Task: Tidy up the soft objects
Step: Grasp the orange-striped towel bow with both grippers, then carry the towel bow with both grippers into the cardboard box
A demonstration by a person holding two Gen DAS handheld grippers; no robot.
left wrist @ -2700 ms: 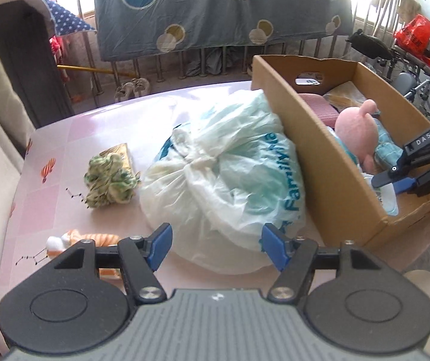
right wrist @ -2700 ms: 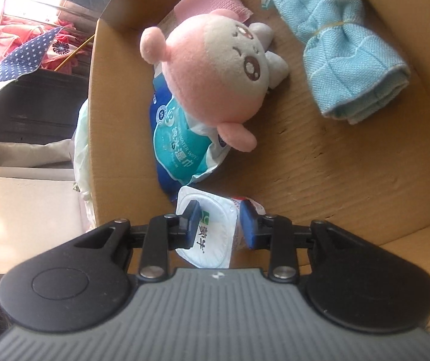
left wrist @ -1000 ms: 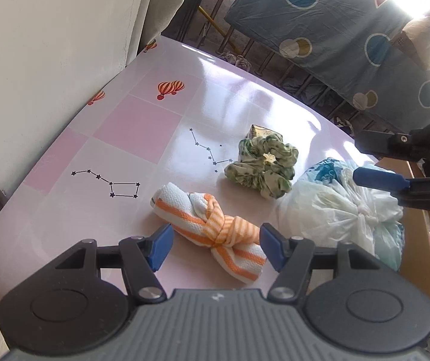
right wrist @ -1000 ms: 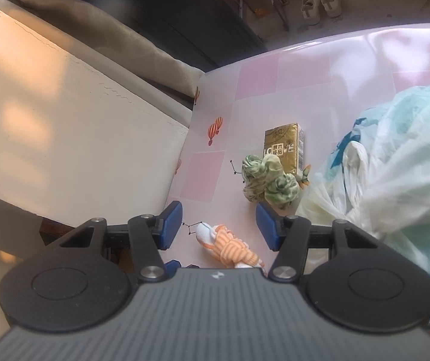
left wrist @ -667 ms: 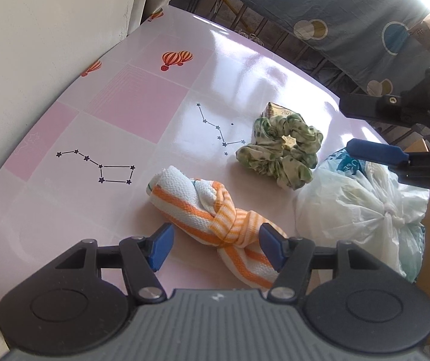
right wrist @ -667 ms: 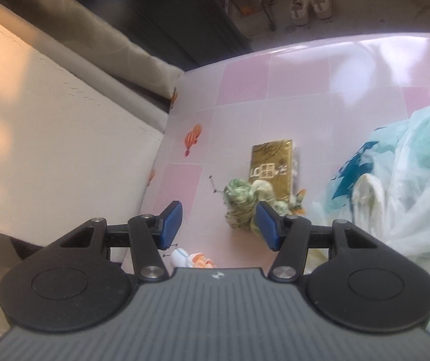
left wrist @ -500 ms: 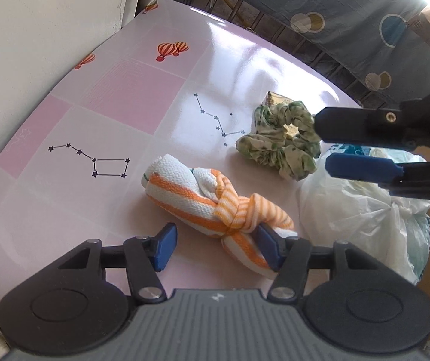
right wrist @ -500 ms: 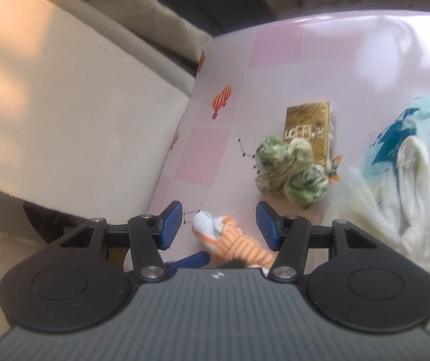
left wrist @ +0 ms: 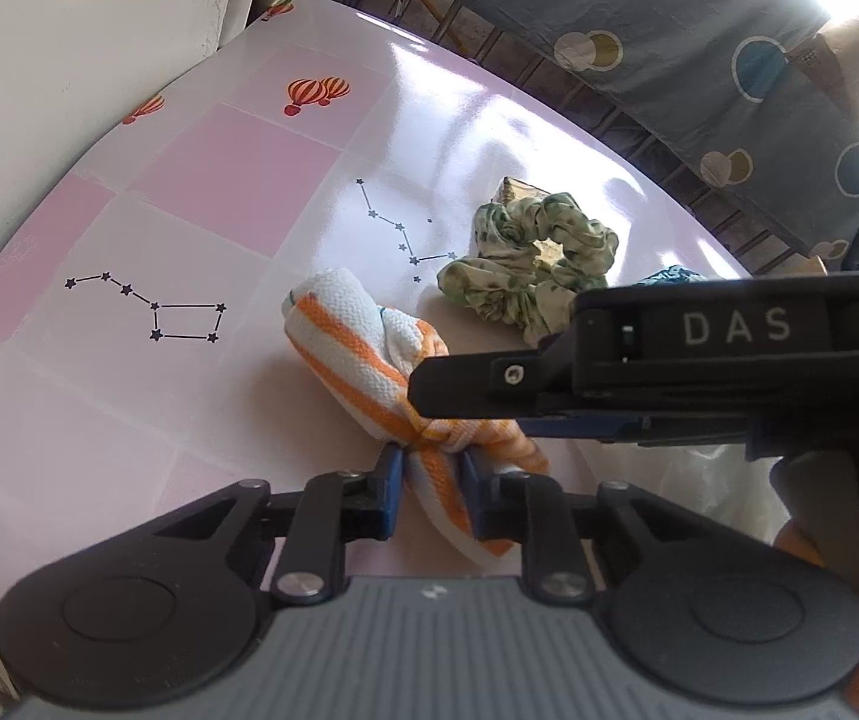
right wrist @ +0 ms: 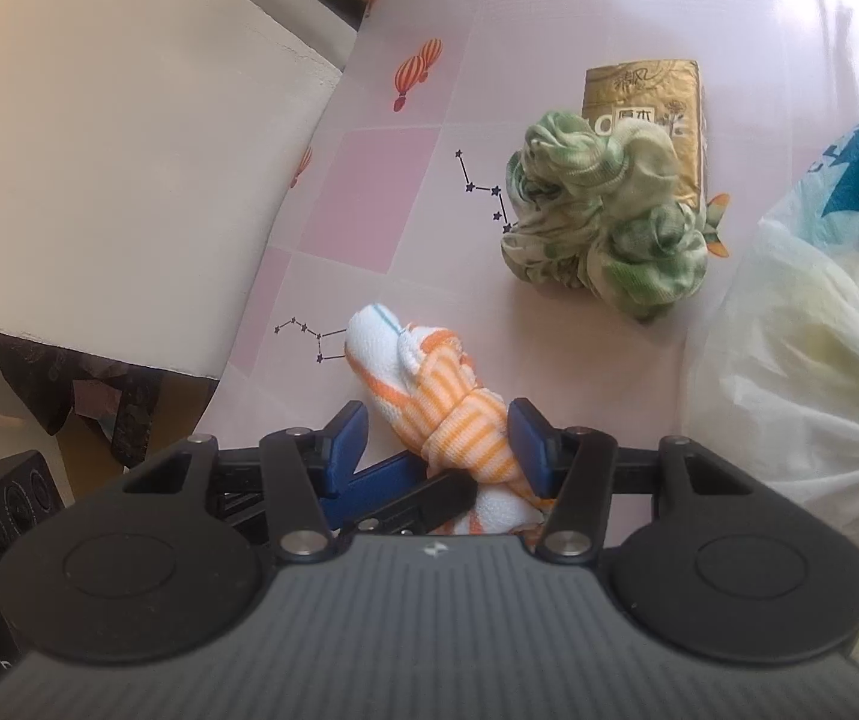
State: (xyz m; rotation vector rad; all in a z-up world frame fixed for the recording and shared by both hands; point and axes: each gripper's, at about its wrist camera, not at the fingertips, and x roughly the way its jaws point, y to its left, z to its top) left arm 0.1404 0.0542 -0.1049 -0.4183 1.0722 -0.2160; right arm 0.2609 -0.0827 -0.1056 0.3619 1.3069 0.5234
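A knotted white-and-orange striped cloth [left wrist: 363,342] lies on the pink patterned table [left wrist: 207,192]. My left gripper [left wrist: 429,477] is shut on the cloth's near end. My right gripper [right wrist: 438,441] is open, its fingers either side of the cloth's knot [right wrist: 459,420]; it crosses the left wrist view from the right, over the cloth. A green floral scrunchie [left wrist: 525,264] lies just beyond the cloth, also in the right wrist view [right wrist: 603,228].
A gold tissue packet [right wrist: 645,96] lies under the scrunchie's far side. A tied white plastic bag [right wrist: 801,324] sits to the right. A cream wall [right wrist: 99,120] borders the table on the left. A patterned blue curtain [left wrist: 699,36] hangs behind.
My left gripper has closed on the striped cloth's end. My right gripper has come down from above the scrunchie and bag to straddle the cloth's knot.
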